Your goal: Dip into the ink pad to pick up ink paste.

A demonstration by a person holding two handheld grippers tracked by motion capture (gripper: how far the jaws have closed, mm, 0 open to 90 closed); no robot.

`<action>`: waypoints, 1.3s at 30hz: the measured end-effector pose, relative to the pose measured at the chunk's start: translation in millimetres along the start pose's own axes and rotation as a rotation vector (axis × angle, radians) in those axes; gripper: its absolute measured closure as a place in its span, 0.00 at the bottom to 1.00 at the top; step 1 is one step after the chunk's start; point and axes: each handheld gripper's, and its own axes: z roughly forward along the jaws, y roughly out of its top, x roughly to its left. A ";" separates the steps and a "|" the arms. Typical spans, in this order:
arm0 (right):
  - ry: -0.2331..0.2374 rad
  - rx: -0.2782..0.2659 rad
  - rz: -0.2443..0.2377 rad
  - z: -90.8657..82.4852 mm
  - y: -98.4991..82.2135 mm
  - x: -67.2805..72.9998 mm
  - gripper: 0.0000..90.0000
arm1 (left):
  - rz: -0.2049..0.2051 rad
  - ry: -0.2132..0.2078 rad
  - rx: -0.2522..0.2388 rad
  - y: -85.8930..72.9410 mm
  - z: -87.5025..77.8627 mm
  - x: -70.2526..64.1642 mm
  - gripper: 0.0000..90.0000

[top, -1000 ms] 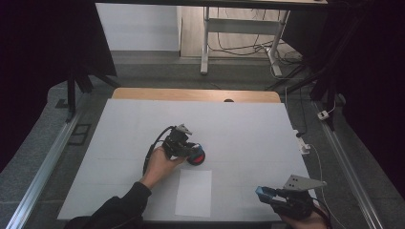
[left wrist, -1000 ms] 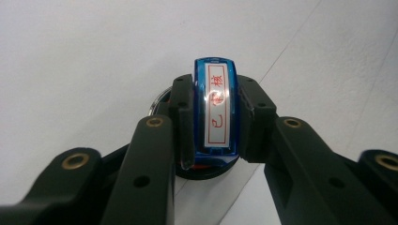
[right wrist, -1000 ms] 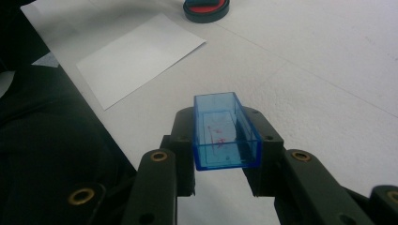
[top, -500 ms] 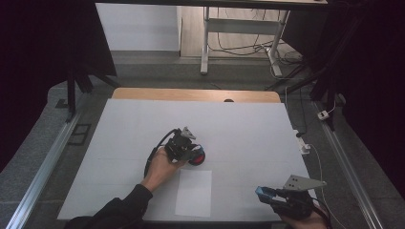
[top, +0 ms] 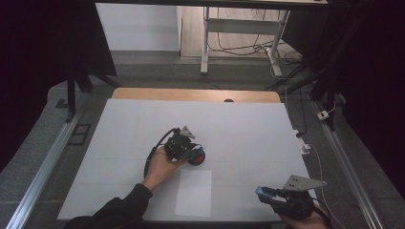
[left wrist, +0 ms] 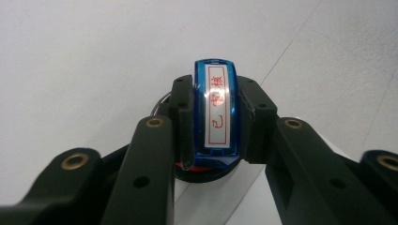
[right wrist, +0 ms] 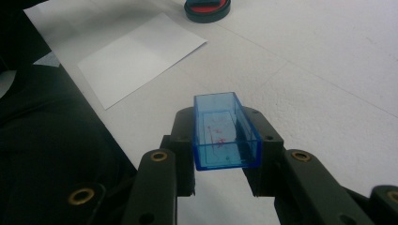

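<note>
Clamping a blue stamp (left wrist: 216, 115) by its two long sides, the left gripper (left wrist: 215, 123) has its jaws closed snug on the body, pads pressing either flank. The stamp's white label with red characters faces the left gripper view's camera, so its printing face points away and down. Directly under it sits a round black ink pad (left wrist: 202, 172) with a red centre; the stamp is held over or on it, most likely to take ink. Whether the face actually touches the red surface cannot be told, since the stamp body hides the contact.

In the high view the left gripper (top: 184, 143) works near the middle of the table (top: 248, 124), with the ink pad (top: 197, 158) just beside it on the side toward the right edge.

The right gripper (right wrist: 220, 140) is likewise closed, on a clear blue cap (right wrist: 224, 132), open side up, gripped across its narrow width. It looks like the stamp's cover, parked out of the way while the other hand inks. Faint red marks show through its floor; too blurred to read. In the high view this gripper (top: 274, 195) sits low at the table's near edge, toward the right corner, the hand behind it cut off by the frame.

A white sheet of paper (top: 194, 192) lies flat between the two grippers, close to the near edge, probably the target for the print. It looks blank.
</note>
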 end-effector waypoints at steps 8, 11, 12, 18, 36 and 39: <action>-0.001 0.000 0.000 -0.5 -0.1 -0.2 0.76 | 0.010 -0.011 -0.015 3.6 -9.7 -1.3 0.79; -0.005 0.001 -0.001 -0.7 -0.1 -0.2 0.76 | 0.015 -0.029 -0.029 4.2 -14.9 -3.0 0.79; -0.005 0.001 0.000 -0.7 -0.1 -0.2 0.76 | 0.017 -0.035 -0.034 4.2 -16.3 -3.8 0.79; -0.005 0.000 0.000 -1.0 -0.2 -0.1 0.76 | 0.041 -0.055 -0.043 3.4 -24.0 -9.5 0.79; -0.006 0.000 0.000 -1.2 -0.2 0.0 0.76 | 0.108 -0.156 -0.096 1.4 -50.0 -29.2 0.79; -0.006 0.000 0.000 -1.3 -0.3 0.0 0.76 | 0.116 -0.165 -0.105 -0.5 -54.6 -33.1 0.79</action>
